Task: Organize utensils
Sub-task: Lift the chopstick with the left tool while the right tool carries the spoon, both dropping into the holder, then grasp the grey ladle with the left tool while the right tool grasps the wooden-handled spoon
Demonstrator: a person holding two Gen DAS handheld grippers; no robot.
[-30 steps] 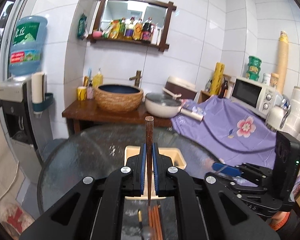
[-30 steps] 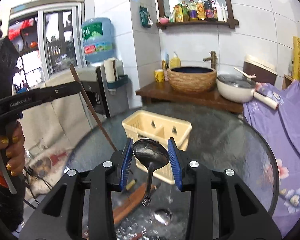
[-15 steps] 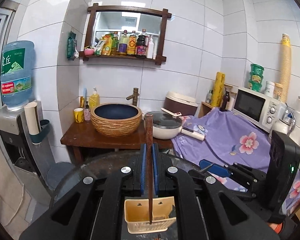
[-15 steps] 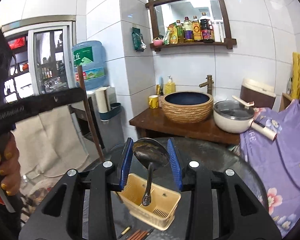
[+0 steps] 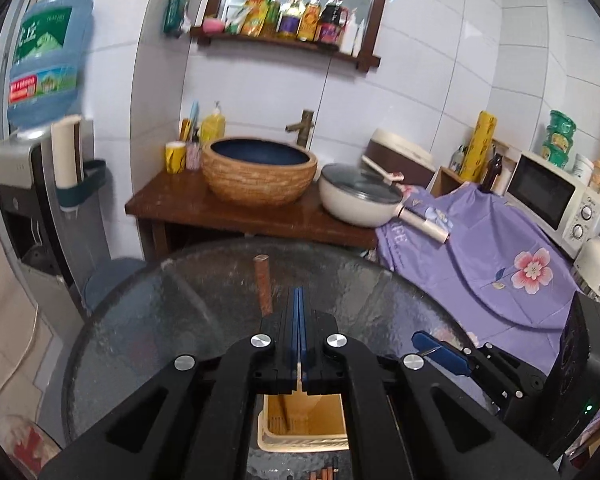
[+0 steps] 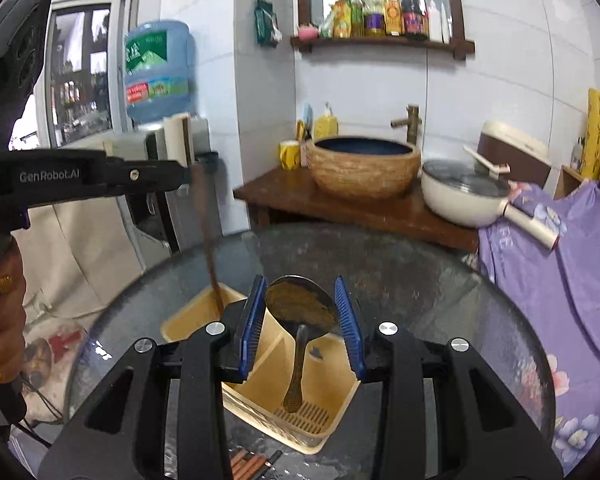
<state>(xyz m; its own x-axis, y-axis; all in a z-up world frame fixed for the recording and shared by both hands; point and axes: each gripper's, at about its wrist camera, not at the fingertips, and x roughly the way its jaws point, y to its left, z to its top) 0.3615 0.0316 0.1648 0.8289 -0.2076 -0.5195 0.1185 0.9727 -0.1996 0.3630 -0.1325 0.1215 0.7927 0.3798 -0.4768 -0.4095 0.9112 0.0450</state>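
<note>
The right gripper [image 6: 302,322] holds a metal spoon [image 6: 300,312] by its bowl, the blue fingers [image 6: 252,320] clamped on either side of the bowl's rim. The spoon is dark and glossy; its bowl faces the camera with a brownish reflection, and its slim handle hangs straight down, ending just above the slotted floor of the yellow utensil basket [image 6: 340,400]. This plastic basket is rectangular, with a divider splitting it into compartments; the spoon hangs over the right one.

In the left wrist view, the left gripper [image 5: 299,334] has its blue fingers [image 5: 296,320] pressed flat together with nothing visible between them. A reddish-brown chopstick [image 5: 263,284] stands just left of them, slightly blurred, its square top above the fingertips and its lower part reappearing inside the basket [image 5: 300,440] below. From the right wrist view, the same chopstick [image 6: 208,236] drops steeply from the left gripper [image 6: 180,176] into the basket's left compartment; whether the fingers touch it I cannot tell.

The basket sits on a round dark glass tabletop [image 6: 420,280]. More chopsticks [image 6: 246,460] lie on the glass just in front of the basket.
</note>
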